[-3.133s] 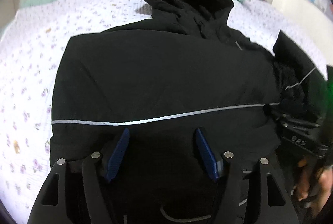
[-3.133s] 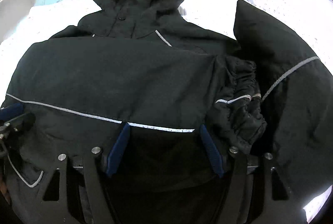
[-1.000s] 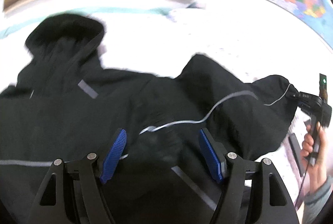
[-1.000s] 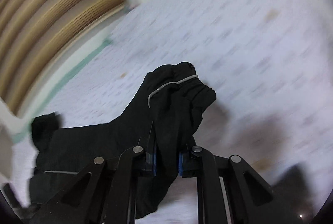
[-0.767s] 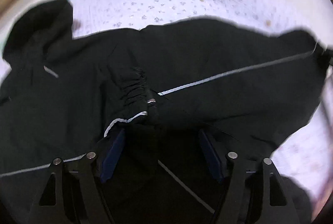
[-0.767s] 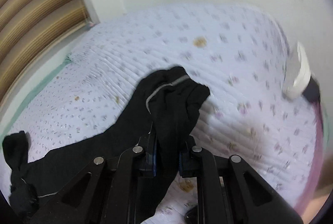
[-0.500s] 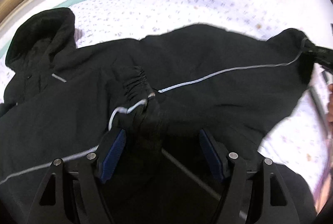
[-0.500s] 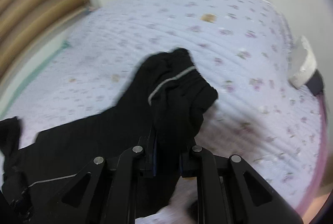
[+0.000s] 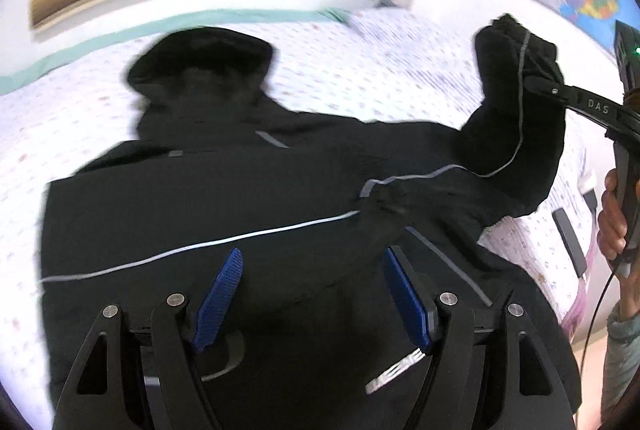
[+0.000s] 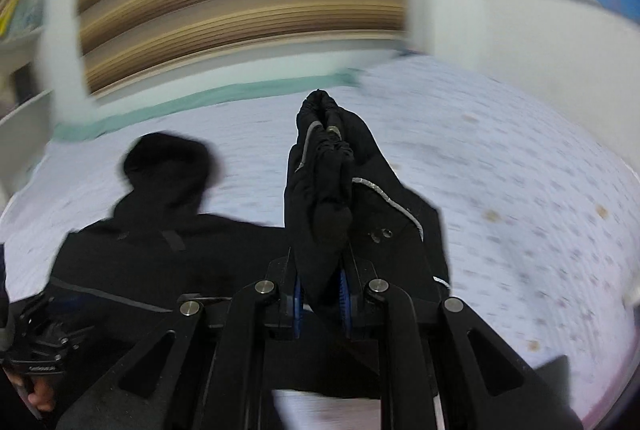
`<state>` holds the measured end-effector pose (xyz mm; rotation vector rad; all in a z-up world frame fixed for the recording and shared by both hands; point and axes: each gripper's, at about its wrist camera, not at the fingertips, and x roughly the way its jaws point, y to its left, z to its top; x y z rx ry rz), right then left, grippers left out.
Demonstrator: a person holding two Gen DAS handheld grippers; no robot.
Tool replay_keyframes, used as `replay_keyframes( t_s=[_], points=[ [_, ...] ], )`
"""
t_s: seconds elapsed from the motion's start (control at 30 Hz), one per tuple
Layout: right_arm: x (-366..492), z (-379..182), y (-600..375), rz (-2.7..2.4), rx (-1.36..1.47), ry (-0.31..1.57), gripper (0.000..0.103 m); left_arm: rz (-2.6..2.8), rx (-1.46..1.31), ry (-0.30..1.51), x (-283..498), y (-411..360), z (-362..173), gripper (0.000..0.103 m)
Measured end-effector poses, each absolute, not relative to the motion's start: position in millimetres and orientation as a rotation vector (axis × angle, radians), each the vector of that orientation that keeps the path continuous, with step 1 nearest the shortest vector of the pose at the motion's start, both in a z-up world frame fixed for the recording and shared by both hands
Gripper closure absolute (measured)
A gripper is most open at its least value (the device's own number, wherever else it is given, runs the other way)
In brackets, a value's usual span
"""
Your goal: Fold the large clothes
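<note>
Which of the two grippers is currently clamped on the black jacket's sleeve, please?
The right gripper: its jaws are shut on the sleeve cuff, lifted off the bedspread. The left gripper stands open above the jacket, holding nothing.

I see a bed covered in a white quilt with a small purple floral print, edged by a teal band along its far side. A black hooded jacket lies spread on it, hood toward the far edge. A dark flat object rests near the quilt's right edge
</note>
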<state>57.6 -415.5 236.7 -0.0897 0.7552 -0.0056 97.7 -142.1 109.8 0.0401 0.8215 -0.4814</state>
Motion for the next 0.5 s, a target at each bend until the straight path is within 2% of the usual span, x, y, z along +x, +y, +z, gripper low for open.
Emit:
replay_keyframes(
  t_s=[0.23, 0.5],
  points=[
    [78, 211, -276, 0.135, -0.209, 0.809, 0.085, -0.358, -0.076, 0.776, 72, -30, 124, 0.029],
    [90, 147, -147, 0.298, -0.226, 0.913, 0.085, -0.205, -0.246, 0.752, 62, 72, 104, 0.029]
  ],
)
